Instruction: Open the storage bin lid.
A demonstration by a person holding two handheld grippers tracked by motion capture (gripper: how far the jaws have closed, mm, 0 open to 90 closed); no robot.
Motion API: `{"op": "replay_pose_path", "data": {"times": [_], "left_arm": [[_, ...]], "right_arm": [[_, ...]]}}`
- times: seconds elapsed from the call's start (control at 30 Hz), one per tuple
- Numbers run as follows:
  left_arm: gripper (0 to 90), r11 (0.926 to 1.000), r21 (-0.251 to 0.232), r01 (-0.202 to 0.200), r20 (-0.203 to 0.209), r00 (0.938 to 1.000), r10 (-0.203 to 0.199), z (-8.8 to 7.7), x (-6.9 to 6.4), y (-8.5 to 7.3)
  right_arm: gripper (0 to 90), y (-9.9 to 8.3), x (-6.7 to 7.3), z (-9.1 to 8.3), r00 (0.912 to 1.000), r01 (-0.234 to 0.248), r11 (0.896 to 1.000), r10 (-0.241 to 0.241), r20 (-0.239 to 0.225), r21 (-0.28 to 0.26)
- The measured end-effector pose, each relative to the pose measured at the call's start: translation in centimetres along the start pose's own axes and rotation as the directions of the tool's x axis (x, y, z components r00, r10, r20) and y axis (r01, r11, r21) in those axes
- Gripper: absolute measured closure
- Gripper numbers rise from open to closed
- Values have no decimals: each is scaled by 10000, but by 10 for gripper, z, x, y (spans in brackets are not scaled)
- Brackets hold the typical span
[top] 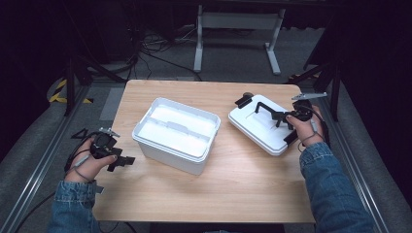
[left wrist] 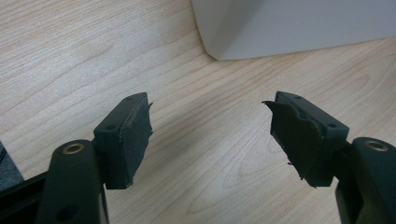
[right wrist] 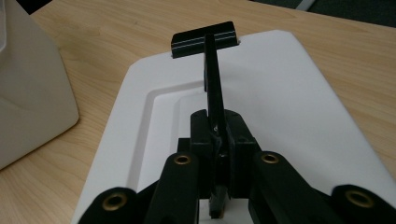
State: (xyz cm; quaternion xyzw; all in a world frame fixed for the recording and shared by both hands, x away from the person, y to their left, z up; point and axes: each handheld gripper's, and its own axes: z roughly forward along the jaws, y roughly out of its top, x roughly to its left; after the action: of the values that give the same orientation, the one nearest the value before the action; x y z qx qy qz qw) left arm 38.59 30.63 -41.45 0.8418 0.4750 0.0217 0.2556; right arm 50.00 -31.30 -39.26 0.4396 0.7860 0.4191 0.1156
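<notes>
My right gripper (right wrist: 218, 140) clenches the lid's handle (right wrist: 212, 79); left gripper (left wrist: 210, 135) idles released. Next: carry the lid (top: 262, 127) squarely over the box (top: 176, 133).

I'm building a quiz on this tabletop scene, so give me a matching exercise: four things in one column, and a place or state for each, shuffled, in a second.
Things:
1. white bin
2. white lid
3. left gripper
4. right gripper

Places or states:
A. shut on the lid's black handle
B. lies flat on the table at its right
C. jaws apart over bare wood
D. stands uncovered at the table's middle

Pairs: 1-D, 2-B, 3-C, 4-A
</notes>
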Motion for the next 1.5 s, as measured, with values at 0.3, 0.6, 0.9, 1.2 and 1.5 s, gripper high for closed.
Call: {"op": "replay_pose_path", "data": {"times": [0.3, 0.6, 0.9, 1.2, 1.5], "left_arm": [[297, 10000, 46, 4, 49, 10000, -4, 1, 0, 0], [297, 10000, 61, -35, 104, 9999, 34, 2, -2, 1], [297, 9999, 61, -83, 135, 9999, 83, 3, -2, 1], [297, 9999, 112, -92, 143, 9999, 90, 5, -2, 2], [296, 9998, 133, -166, 138, 9998, 165, 6, -3, 3]], "right_arm": [[844, -15, -6, 11, 9997, -227, 9996, 227, -27, 149], [843, -25, -11, 13, 9985, -508, 9986, 511, -171, 161], [841, -36, -15, 17, 9952, -895, 9956, 906, -380, 290], [828, -43, -22, 20, 9934, -1077, 9927, 1097, -340, 542], [739, -45, -26, 18, 9898, -1421, 9884, 1419, 77, 539]]}}
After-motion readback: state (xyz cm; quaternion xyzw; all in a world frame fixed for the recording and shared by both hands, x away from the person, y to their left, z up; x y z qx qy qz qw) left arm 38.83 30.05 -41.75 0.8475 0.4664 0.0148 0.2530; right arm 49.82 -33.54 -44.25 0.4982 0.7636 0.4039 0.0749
